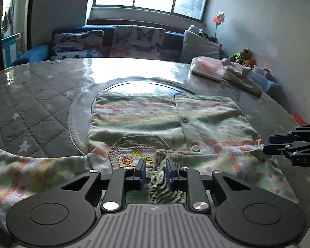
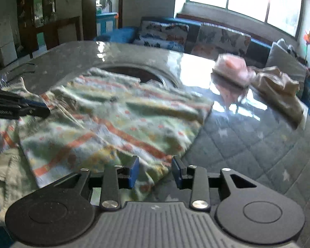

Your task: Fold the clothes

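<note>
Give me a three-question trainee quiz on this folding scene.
1. True or false: the striped garment lies on the sofa.
2. What sits between the fingers of the left gripper? A ribbed green band; B pink packet; C cushion.
3. In the left wrist view, the garment shows ___ buttons.
Key: 1 false, it lies on the table. 2 A. 3 two.

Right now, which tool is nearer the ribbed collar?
Left. The left tool sits at the ribbed collar, collar fabric between its fingers. The right tool is at the garment's side edge.
</note>
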### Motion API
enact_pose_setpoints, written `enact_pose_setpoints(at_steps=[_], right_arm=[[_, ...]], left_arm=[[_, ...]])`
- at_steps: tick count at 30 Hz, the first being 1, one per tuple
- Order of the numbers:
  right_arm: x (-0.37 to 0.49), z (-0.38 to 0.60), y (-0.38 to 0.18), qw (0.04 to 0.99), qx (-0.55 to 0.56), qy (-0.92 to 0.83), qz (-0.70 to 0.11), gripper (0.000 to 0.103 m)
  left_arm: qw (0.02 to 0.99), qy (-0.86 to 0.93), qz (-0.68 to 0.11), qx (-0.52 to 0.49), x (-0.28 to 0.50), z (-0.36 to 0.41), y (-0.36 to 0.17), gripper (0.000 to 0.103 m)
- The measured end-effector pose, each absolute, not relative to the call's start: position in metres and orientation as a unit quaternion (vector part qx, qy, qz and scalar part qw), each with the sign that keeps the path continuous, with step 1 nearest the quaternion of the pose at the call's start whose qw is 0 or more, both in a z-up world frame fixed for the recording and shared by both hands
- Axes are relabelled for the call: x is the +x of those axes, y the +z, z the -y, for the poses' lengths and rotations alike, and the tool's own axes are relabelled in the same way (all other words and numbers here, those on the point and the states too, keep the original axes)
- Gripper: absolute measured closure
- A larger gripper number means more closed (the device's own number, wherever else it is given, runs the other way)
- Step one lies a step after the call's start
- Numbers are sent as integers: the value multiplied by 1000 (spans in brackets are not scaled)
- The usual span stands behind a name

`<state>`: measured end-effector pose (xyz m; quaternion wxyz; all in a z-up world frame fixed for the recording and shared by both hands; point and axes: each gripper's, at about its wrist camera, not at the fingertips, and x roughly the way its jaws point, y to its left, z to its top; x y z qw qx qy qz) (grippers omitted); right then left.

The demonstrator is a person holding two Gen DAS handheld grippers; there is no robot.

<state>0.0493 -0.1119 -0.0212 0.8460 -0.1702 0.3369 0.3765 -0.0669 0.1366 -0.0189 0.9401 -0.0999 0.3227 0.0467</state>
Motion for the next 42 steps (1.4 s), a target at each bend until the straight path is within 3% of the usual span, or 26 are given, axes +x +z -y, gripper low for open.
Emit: enact_pose_setpoints(at_steps=[12,20,25,42], right_arm=[[39,76,-37,822,-182,416,-343,68],[24,62,-34,807,-191,449,-332,66],[12,68,-34,799,-201,460,-330,65],[-28,140,-27,811,-205,439,-327,63]], left_arm=[[936,-30,-341,-77,-71,-96,-29,80],[938,-41,-337,-71,-77,-89,-30,73],[939,-33,-333,-76,-84,-97,-26,64],[940,84,-305,-131,-142,-154,-16,55]])
